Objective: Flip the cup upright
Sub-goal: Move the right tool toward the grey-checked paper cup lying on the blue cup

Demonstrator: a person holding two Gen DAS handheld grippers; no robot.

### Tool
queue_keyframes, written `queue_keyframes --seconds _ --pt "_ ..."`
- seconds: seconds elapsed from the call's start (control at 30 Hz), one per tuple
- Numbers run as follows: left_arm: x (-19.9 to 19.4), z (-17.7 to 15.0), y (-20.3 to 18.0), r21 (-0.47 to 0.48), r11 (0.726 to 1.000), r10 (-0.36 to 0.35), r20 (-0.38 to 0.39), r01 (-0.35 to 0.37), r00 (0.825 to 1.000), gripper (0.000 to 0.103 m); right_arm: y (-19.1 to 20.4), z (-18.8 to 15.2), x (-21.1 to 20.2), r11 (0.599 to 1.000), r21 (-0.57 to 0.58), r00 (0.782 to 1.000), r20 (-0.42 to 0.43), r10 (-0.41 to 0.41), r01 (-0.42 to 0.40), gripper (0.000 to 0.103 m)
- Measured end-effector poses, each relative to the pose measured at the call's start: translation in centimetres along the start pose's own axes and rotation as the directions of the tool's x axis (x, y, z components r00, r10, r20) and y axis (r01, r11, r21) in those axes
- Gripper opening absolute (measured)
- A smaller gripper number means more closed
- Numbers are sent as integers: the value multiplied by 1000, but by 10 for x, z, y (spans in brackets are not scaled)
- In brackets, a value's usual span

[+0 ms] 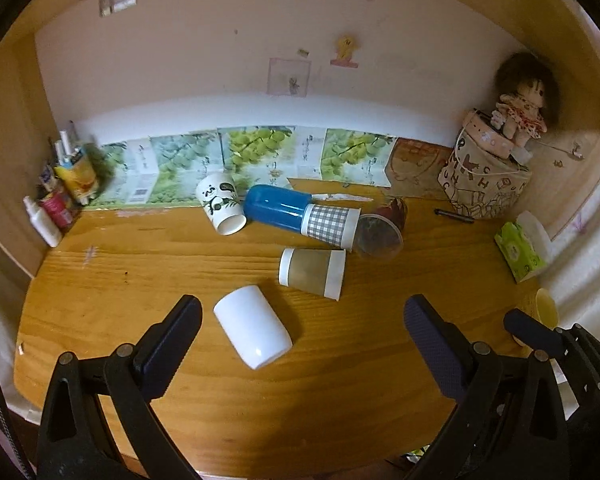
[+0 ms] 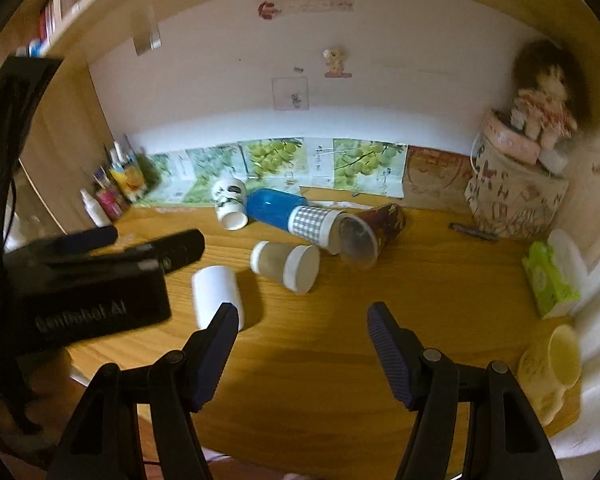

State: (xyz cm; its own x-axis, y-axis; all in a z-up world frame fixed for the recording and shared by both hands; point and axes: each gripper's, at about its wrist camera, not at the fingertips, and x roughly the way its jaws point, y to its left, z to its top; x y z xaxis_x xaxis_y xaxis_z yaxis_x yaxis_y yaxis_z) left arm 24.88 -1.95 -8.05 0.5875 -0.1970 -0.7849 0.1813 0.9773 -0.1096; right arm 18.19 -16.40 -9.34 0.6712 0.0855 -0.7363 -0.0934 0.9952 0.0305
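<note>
Several cups lie on their sides on the wooden desk [image 1: 140, 280]. A plain white cup [image 1: 252, 326] lies nearest, between the fingers of my open left gripper [image 1: 304, 312], closer to the left finger; it also shows in the right wrist view [image 2: 217, 296]. Behind it lie a tan paper cup [image 1: 312, 271], a checked paper cup [image 1: 330, 226], a blue cup [image 1: 276, 206], a panda cup [image 1: 221, 203] and a clear plastic cup [image 1: 380, 232]. My right gripper [image 2: 302, 318] is open and empty above bare desk. A yellow mug [image 2: 548, 364] lies at the right edge.
A patterned box [image 1: 484, 184] with a doll [image 1: 524, 112] stands at the back right. A green tissue pack [image 1: 520, 252] lies by the right wall. Small bottles [image 1: 56, 200] crowd the back left corner. A black pen [image 1: 454, 215] lies near the box.
</note>
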Motion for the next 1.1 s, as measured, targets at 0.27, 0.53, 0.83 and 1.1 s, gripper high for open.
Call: queue_keyframes --seconds 0.27,0.53,0.83,1.1 --pt "46 36 39 -17 997 -78 -87 77 993 101 14 18 46 999 -32 995 -98 -8 5 68" --pt "88 62 65 46 991 -114 -175 124 978 101 20 26 82 994 85 988 -136 75 -63 68" --pt "115 78 67 225 969 -57 -185 99 981 101 5 41 120 934 309 965 -124 230 -182 68" --pt "122 99 53 429 900 -21 -121 71 992 101 -18 35 135 853 469 940 -123 317 -226 68"
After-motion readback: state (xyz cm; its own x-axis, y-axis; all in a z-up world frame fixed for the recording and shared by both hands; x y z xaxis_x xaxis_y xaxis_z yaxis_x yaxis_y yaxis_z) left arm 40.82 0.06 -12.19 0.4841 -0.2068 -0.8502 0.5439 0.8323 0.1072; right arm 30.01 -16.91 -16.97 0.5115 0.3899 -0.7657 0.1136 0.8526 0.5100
